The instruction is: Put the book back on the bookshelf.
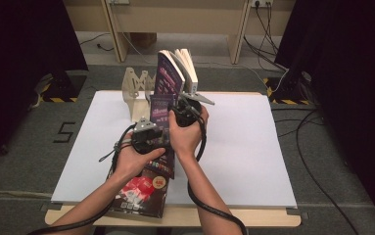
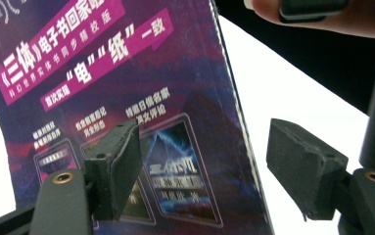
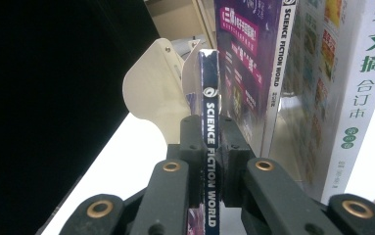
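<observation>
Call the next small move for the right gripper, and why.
Probably slide the thin magazine forward until it stands beside the purple book against the cream bookend. The right gripper is clamped on its spine, holding it upright just short of the row; the left gripper is open.

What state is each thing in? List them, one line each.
Left gripper: jaws open, beside a purple cover, not pressing it.
Right gripper: jaws shut on thin magazine's spine.
Thin magazine: upright, by the bookend.
Bookend: standing.
Tall books: upright.
Red-cover magazine: lying flat.
</observation>
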Demonstrator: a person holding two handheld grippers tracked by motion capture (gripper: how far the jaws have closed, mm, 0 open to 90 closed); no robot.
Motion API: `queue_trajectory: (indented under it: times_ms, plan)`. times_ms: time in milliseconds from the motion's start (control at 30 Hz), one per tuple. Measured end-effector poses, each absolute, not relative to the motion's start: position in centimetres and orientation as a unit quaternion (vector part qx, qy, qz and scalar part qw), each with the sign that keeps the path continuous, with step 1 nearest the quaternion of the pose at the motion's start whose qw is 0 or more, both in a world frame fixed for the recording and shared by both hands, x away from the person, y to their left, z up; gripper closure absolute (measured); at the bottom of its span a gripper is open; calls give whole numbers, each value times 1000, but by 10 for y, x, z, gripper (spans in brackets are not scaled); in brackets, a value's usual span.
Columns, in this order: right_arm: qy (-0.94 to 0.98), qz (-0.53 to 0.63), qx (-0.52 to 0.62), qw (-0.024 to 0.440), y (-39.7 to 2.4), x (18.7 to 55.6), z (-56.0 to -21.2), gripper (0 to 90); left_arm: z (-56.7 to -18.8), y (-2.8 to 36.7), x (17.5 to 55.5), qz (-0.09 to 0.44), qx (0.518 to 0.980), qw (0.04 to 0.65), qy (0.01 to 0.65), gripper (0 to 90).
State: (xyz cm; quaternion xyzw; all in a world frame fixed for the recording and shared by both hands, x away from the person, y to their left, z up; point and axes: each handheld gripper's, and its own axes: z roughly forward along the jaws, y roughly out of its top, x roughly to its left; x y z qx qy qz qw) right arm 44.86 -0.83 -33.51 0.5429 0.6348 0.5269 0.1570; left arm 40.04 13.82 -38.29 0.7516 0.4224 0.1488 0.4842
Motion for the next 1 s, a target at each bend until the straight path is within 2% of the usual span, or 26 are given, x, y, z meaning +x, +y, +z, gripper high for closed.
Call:
queue_trajectory:
  times_ms: [333,500,767,1000]
  plan:
    - [634,525,547,155,-8,448,-333,831,-386,121,409,186,760,453,428,303]
    - [634,530,543,150,-10,445,-330,823,-389,124,408,185,756,457,430,321]
    - [650,531,523,150,-5,437,-321,832,-395,140,397,206,742,459,444,553]
    - [664,534,500,155,9,430,-317,832,-397,147,389,233,728,453,458,638]
